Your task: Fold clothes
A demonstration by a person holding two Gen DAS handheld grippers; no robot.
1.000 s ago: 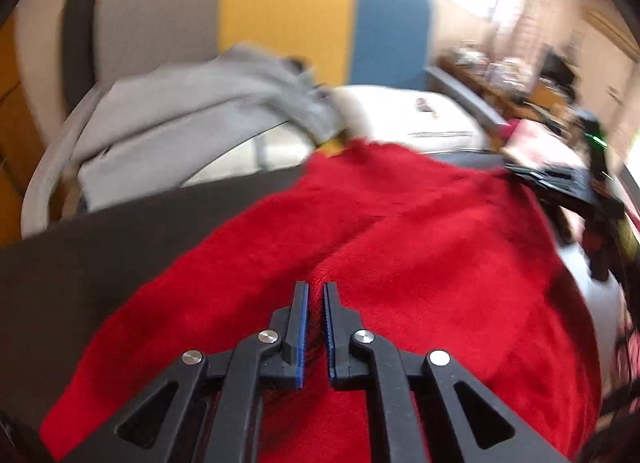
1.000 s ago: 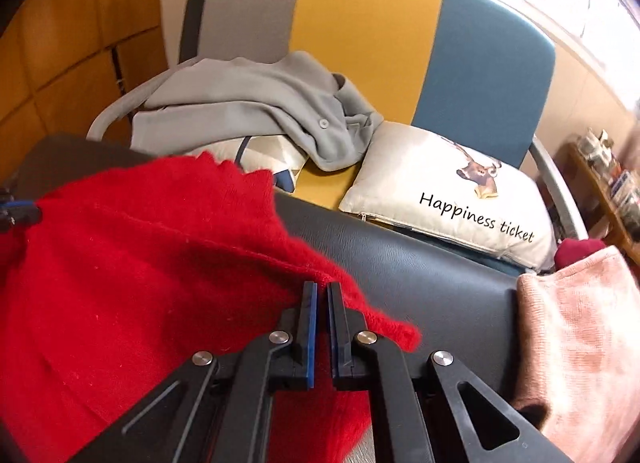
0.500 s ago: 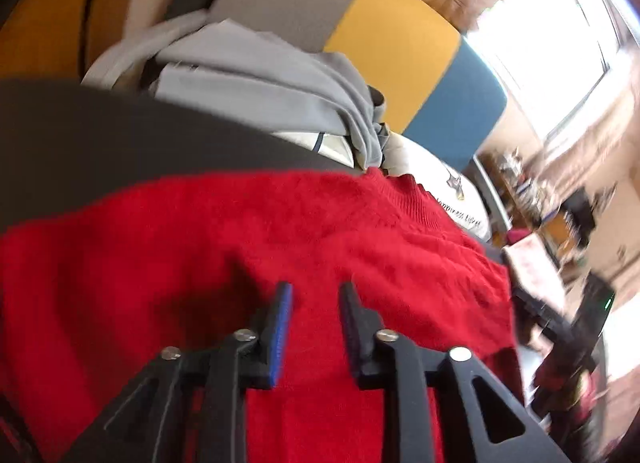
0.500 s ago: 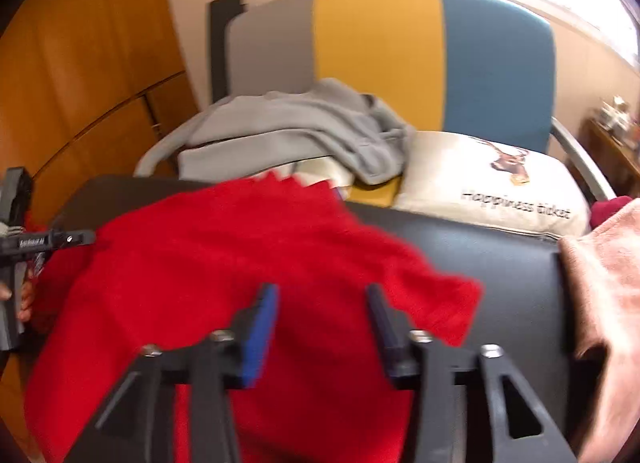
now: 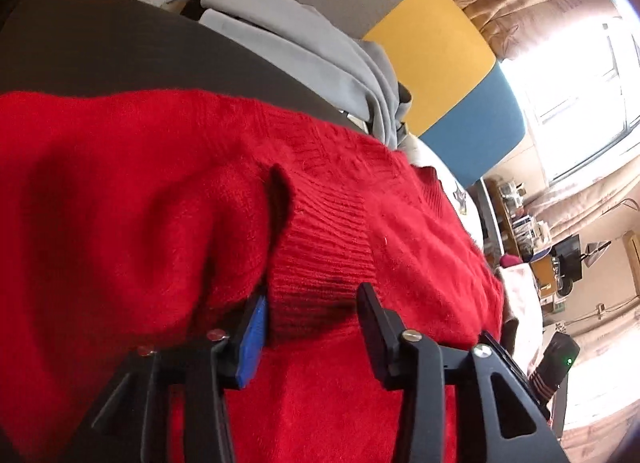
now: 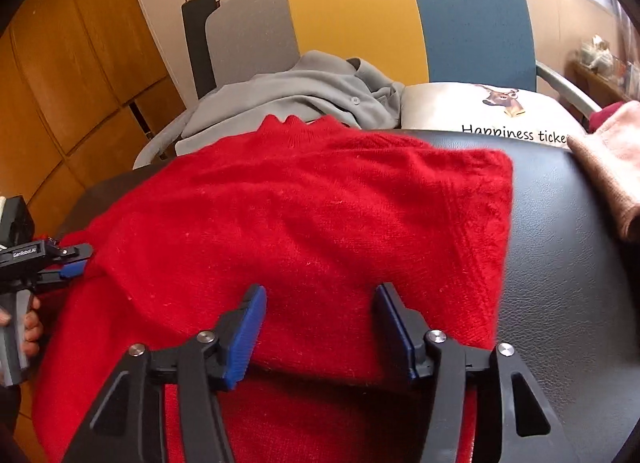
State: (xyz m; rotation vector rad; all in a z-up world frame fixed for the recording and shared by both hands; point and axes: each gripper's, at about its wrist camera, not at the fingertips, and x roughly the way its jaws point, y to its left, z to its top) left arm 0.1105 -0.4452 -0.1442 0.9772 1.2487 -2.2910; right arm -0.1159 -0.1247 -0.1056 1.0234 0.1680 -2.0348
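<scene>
A red knit sweater [image 6: 304, 223] lies spread on a black leather surface [image 6: 568, 263], with its upper part folded over toward me. My right gripper [image 6: 320, 303] is open, its jaws wide apart just above the folded edge and holding nothing. My left gripper [image 5: 312, 311] is open with a ribbed red cuff [image 5: 320, 263] lying between its jaws, not clamped. The left gripper also shows at the left edge of the right wrist view [image 6: 68, 259], at the sweater's left side.
A grey garment [image 6: 304, 99] lies on a grey, yellow and blue chair [image 6: 360, 15] behind the surface. A white "Happiness ticket" pillow [image 6: 492, 111] sits beside it. A pink knit garment [image 6: 612, 159] lies at the right edge. Wooden panelling [image 6: 60, 83] stands at left.
Both grippers were shut on the red sweater a second ago; both have opened and let it go. The sweater's top now lies folded flat on the black surface.
</scene>
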